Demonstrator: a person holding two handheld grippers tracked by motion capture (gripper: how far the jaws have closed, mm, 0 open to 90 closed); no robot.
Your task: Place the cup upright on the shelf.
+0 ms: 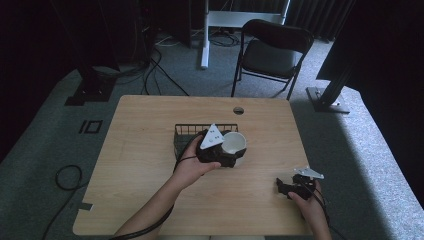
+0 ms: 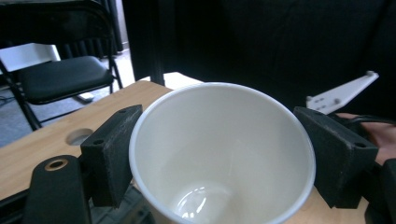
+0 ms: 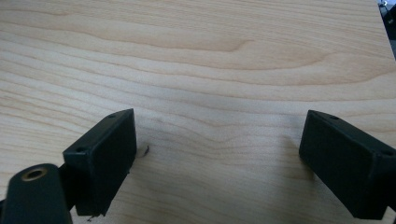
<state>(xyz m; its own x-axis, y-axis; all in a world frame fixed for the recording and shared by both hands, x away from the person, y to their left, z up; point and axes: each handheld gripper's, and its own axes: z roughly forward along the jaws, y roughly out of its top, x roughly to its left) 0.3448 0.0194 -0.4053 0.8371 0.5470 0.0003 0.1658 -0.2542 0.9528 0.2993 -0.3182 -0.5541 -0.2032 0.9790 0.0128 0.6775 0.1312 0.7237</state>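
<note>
Two grippers worked over the wooden table [image 1: 150,150]: the left gripper [image 1: 227,150], held in the person's left hand [image 1: 192,165] near the table's middle, had its jaws clamped on either side of a white cup [image 2: 219,154], just in front of a black wire basket [image 1: 187,132]. The cup's open mouth faced the left gripper view. The right gripper [image 1: 285,187] rested near the table's front right corner in the right hand [image 1: 310,207], its jaws spread wide apart over bare wood with nothing between them
</note>
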